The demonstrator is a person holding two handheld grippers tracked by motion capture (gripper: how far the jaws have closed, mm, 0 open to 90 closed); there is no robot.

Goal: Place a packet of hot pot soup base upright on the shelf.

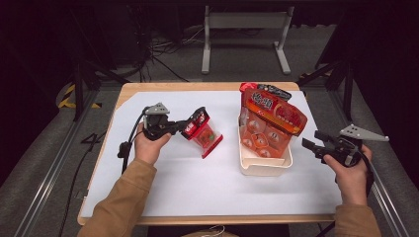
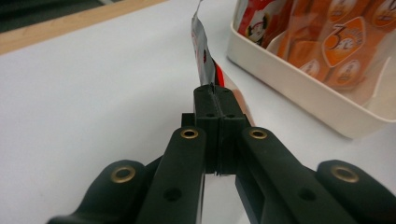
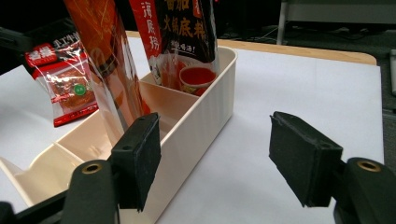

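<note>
My left gripper is shut on the top edge of a small red snack packet, which hangs tilted just above the white mat. In the left gripper view the jaws are pressed together on the packet's silver seam. The right gripper stands open just right of a cream bin, apart from it. Nothing is between its pads. An orange bag stands upright in the bin, with a dark and red packet behind it. The red snack packet hangs past the bin.
The cream bin has dividers inside, and its near compartment holds nothing. A white mat covers the wooden table. A metal stand and cables lie on the floor beyond the far edge.
</note>
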